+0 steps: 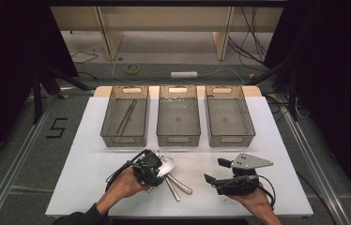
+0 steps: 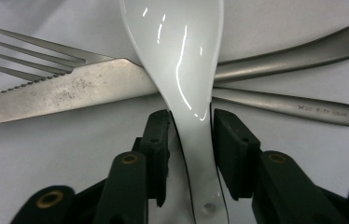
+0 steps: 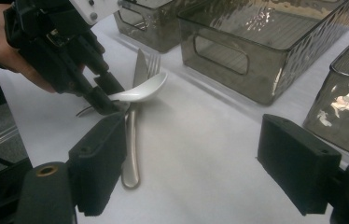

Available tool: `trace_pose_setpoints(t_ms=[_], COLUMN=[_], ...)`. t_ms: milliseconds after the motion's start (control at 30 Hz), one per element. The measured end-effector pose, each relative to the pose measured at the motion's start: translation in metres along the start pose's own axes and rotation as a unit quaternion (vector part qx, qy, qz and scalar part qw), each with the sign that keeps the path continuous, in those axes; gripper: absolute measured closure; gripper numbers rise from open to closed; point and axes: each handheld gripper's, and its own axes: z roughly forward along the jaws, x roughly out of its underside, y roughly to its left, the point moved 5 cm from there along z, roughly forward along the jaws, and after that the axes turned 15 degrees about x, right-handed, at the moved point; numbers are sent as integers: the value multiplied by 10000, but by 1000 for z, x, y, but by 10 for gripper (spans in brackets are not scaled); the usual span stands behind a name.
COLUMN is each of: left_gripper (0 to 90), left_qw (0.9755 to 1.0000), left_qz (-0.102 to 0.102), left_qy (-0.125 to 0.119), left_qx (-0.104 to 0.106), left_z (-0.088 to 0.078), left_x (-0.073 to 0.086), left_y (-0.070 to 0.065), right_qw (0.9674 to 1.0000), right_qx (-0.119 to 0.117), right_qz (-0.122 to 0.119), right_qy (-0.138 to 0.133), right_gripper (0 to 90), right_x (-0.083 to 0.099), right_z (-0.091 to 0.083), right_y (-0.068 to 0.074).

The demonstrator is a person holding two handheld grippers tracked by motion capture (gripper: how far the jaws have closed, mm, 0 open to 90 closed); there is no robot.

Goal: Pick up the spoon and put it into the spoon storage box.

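straddling the handle of the white ceramic spoon (image 2: 182,70), the left gripper (image 2: 189,154) has one pad on each side of it; in the left gripper view the pads (image 2: 159,140) sit at or just off the handle edges, so a firm clamp cannot be confirmed. the spoon's long axis runs along the gripper's own axis, bowl toward 12 o'clock from the jaws, handle end toward 6. it lies across a knife (image 2: 65,91) and a fork (image 2: 37,53), whose handles run roughly 9 to 3 o'clock under it, touching it.

in the high view this cutlery pile lies at about 6 o'clock on the table, just left of centre, with the left gripper (image 1: 149,168) on it. the right gripper (image 1: 232,179) rests near 5 o'clock, well apart from the pile, jaws wide apart and holding nothing. the left hand (image 1: 125,183) is clearly the nearer one.

the surface is a white tabletop (image 1: 84,159). three clear bins stand in a row toward 12 o'clock: the left bin (image 1: 125,117) holds two thin rods, probably chopsticks (image 1: 125,117); the middle bin (image 1: 178,117) and right bin (image 1: 229,117) look empty. judged next: lift the spoon straight up, since dragging could disturb the knife and fork.
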Motion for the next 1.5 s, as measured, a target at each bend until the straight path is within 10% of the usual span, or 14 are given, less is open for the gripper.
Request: trace_pose_setpoints(t_ms=[1100, 1500], left_gripper=[742, 743], left_qw=[9961, 9888], left_qz=[-73, -167], left_qy=[-865, -1482], left_qx=[154, 60], left_z=[-38, -73], left_x=[-4, -14], left_y=[6, 13], right_qw=[10000, 10000], right_qx=[13, 19], right_qz=[44, 46], right_qy=[-10, -17], right_gripper=[251, 252], right_x=[0, 0], right_z=[0, -1], right_y=[-1, -2])
